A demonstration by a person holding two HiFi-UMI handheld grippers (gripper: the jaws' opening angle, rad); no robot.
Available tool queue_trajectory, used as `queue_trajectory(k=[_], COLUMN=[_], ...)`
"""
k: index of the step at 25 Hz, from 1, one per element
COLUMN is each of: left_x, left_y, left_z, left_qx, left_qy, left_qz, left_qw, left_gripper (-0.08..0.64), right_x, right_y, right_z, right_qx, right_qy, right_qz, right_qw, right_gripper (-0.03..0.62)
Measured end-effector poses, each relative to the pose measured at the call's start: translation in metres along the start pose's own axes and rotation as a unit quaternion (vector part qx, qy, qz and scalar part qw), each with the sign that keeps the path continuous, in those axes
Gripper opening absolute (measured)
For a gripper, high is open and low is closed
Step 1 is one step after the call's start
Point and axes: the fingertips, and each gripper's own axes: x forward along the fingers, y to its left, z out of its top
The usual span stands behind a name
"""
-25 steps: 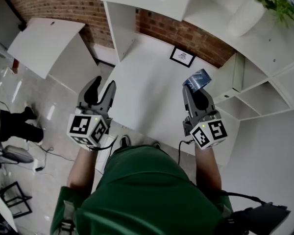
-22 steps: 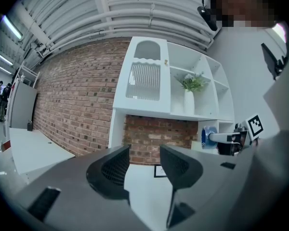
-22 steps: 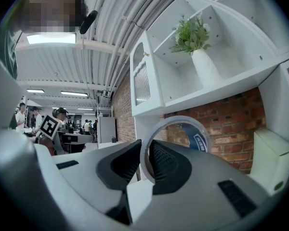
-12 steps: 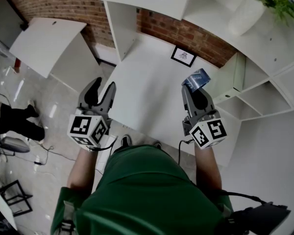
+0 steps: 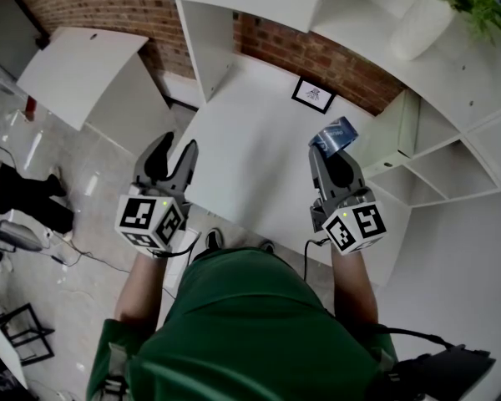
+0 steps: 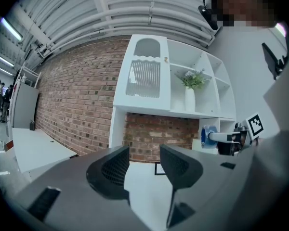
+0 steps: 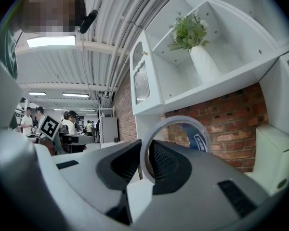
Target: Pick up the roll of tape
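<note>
Blue-lined and pale on its outer face, the round roll of tape (image 5: pixel 336 134) is sitting upright in the person's right gripper (image 5: pixel 330 153), lifted clear of the white rectangular table (image 5: pixel 250 174) below it. In the right gripper view, the two dark jaws of the right gripper (image 7: pixel 145 153) are pinching the wall of the roll of tape (image 7: pixel 200 138): one pad is pressing inside the ring and the other outside, so the hoop is rising above the jaw tips.

The left gripper (image 5: pixel 171 153), grey with a black-and-white marker cube, is hanging beside the table's left edge, well apart from the tape. In its own view the left gripper (image 6: pixel 143 154) is showing its jaws spread with nothing between them.

A small dark-framed picture (image 5: pixel 311 96) is lying flat on the far part of the table, near the red brick wall (image 5: pixel 317 57). A white open shelf unit (image 5: pixel 451 140) is standing to the right, and a green plant in a tall white vase (image 5: pixel 426 23) is resting on its upper shelf. The person's green shirt (image 5: pixel 250 324) is filling the bottom of the head view.
</note>
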Motion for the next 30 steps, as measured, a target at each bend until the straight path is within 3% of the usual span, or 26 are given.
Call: queue_trajectory(k=[30], left_x=[0.017], left_y=[-0.039], left_z=[-0.020], left_qx=[-0.010], left_qy=[0.017], left_qz=[0.035], left_qw=[0.9992], left_gripper=[0.212], right_x=[-0.005], right_y=[-0.037], right_z=[-0.012], right_qx=[0.010], right_qy=[0.018], right_qz=[0.047], right_qw=[0.999], right_gripper=[0.066])
